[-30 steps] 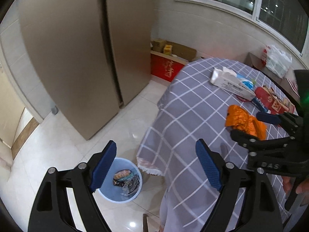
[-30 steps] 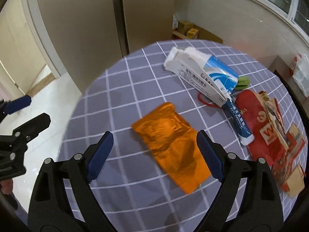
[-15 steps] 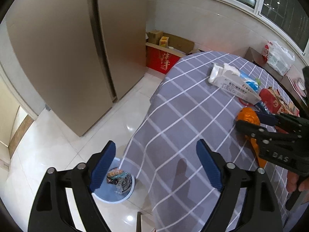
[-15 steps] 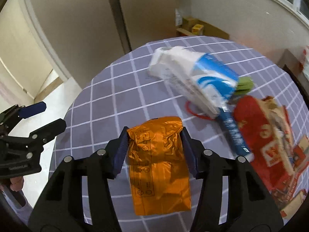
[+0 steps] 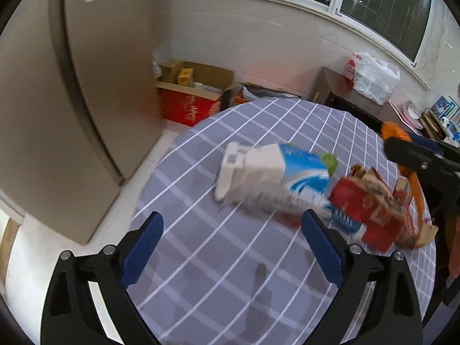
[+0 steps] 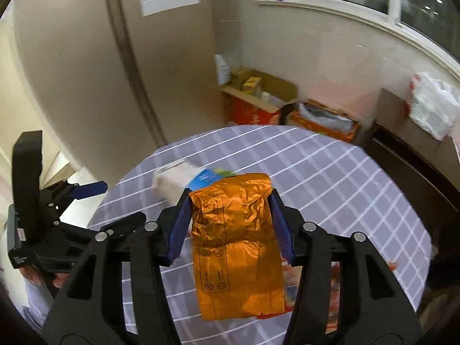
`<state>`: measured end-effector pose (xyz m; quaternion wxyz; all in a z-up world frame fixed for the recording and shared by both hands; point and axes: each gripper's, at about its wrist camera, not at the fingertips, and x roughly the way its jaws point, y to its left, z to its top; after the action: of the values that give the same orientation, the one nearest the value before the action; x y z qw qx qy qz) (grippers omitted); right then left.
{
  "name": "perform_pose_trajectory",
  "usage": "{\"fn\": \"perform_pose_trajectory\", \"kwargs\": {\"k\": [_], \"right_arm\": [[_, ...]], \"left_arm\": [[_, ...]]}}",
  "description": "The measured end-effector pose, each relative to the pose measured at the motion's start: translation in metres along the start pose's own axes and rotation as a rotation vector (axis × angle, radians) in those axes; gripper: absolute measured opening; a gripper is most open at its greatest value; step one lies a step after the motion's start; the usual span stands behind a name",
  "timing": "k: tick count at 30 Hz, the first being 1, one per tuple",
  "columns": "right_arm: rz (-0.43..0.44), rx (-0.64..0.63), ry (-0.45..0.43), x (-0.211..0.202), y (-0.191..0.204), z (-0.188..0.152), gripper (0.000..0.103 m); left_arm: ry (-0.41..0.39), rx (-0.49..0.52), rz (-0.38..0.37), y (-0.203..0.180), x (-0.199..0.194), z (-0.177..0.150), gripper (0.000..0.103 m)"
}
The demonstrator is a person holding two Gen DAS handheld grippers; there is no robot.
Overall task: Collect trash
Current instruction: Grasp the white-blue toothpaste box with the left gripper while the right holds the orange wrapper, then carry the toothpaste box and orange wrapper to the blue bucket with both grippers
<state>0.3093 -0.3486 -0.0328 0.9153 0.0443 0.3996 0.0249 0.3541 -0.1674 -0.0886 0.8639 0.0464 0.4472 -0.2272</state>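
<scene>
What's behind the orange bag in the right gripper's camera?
Behind the orange bag, pinched in the right gripper, a white and blue carton peeks out on the checked tablecloth. Red wrappers show at its lower right edge; the rest is covered.
</scene>
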Motion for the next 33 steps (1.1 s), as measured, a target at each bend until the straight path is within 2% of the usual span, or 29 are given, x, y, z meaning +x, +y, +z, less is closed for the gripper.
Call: {"fn": "perform_pose_trajectory", "kwargs": {"k": [3,6,10,11,13,15,16,18,21,29,33], "right_arm": [[-0.001,0.02,0.011,0.007,-0.014,0.005,0.052],[-0.007,0.018,0.028,0.011,-0.02,0.004,0.052],[0.004,0.027,0.052,0.019,-0.023,0.0,0.052],[0.007,0.029,0.06,0.022,-0.025,0.0,0.052],[0.002,0.029,0.073,0.028,-0.027,-0.001,0.052],[0.002,0.033,0.082,0.032,-0.028,-0.003,0.052],[0.001,0.038,0.088,0.034,-0.029,-0.005,0.052],[-0.004,0.043,0.092,0.034,-0.028,-0.007,0.052],[-0.002,0.046,0.093,0.032,-0.027,-0.01,0.052],[-0.016,0.073,0.069,0.005,-0.025,-0.022,0.052],[-0.021,0.067,0.047,-0.012,-0.017,-0.029,0.052]], "left_arm": [[0.03,-0.022,-0.052,-0.002,0.024,0.017,0.095],[0.045,-0.05,-0.144,0.0,0.044,0.03,0.095],[0.107,-0.068,-0.245,-0.003,0.072,0.038,0.094],[0.122,-0.068,-0.248,-0.003,0.076,0.039,0.083],[0.106,-0.043,-0.263,-0.008,0.076,0.039,0.074],[0.089,-0.044,-0.311,-0.007,0.069,0.04,0.05],[0.086,-0.048,-0.317,-0.005,0.066,0.041,0.047],[0.06,-0.033,-0.305,-0.005,0.057,0.041,0.04],[0.028,0.006,-0.242,-0.008,0.04,0.037,0.038],[-0.083,0.09,-0.047,-0.023,-0.02,0.027,0.037],[-0.118,0.1,0.012,-0.025,-0.044,0.022,0.037]]}}
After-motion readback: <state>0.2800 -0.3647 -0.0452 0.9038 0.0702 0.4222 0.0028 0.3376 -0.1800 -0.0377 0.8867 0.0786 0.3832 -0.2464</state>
